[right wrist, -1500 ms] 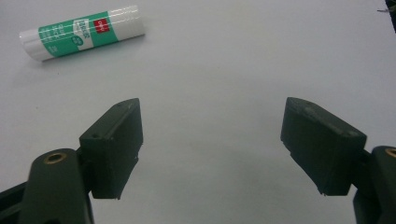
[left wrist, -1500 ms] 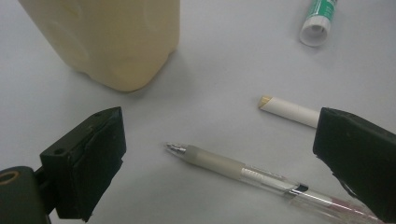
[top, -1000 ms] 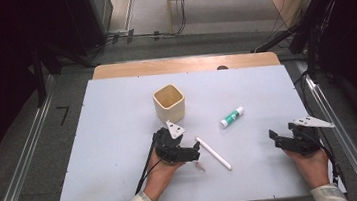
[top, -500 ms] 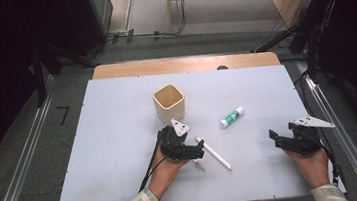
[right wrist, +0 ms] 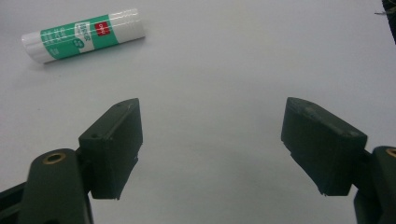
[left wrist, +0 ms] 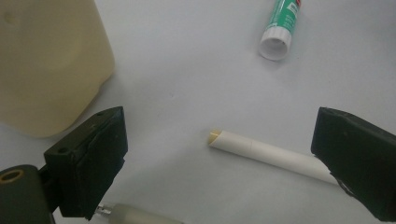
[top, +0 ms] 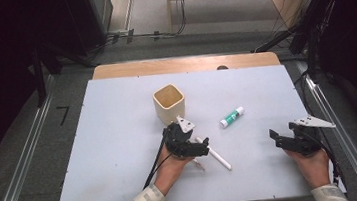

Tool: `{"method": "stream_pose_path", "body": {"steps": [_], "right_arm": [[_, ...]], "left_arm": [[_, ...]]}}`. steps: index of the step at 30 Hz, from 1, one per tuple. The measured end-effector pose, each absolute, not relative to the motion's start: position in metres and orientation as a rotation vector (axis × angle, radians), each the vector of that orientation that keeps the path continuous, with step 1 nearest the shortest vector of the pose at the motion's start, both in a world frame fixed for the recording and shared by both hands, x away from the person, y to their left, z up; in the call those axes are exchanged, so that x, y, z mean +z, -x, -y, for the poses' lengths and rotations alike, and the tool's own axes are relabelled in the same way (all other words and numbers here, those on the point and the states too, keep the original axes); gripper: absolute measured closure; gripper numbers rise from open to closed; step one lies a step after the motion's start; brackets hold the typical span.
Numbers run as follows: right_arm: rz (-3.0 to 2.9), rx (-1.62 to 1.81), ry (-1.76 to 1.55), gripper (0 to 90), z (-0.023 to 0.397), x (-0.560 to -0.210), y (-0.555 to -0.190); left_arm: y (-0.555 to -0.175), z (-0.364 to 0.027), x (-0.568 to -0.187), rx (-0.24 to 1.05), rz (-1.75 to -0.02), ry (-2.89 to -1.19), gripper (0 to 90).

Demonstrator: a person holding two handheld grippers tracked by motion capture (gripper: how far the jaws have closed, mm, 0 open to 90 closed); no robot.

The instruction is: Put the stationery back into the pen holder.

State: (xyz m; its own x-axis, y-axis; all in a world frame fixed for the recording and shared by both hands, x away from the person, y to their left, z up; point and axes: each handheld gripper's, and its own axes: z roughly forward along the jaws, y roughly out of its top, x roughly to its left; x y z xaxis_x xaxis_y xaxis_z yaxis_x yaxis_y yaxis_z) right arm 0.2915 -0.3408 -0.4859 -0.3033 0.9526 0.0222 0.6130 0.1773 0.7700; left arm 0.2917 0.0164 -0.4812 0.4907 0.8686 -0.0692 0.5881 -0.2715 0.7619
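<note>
Hovering low over the table (top: 110,138), the left gripper (left wrist: 219,158) has its jaws spread wide, holding nothing. Between those jaws, in the left gripper view, lies the white stick (left wrist: 271,153), flat on the table, one end near the middle of the gap, the other running under the right-hand jaw; contact cannot be told. From the high view the stick (top: 218,157) pokes out to the right of the left gripper (top: 196,148). Cup (top: 169,103) stands upright just behind that gripper. Glue stick (top: 232,117) lies on its side, well apart from both grippers. Right gripper (top: 277,138) rests near the table's right edge, jaws apart and empty; bare table between them in its own view (right wrist: 210,144).
</note>
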Motion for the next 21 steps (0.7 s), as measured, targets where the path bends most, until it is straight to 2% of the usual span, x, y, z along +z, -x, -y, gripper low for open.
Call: {"method": "stream_pose_path", "body": {"steps": [21], "right_arm": [[-1.990, 0.965, -1.475, 17.2, 0.341, -0.485, -0.292]], "left_arm": [[-0.311, 0.015, -0.475, 0.463, -1.160, -1.992, 5.0]]}}
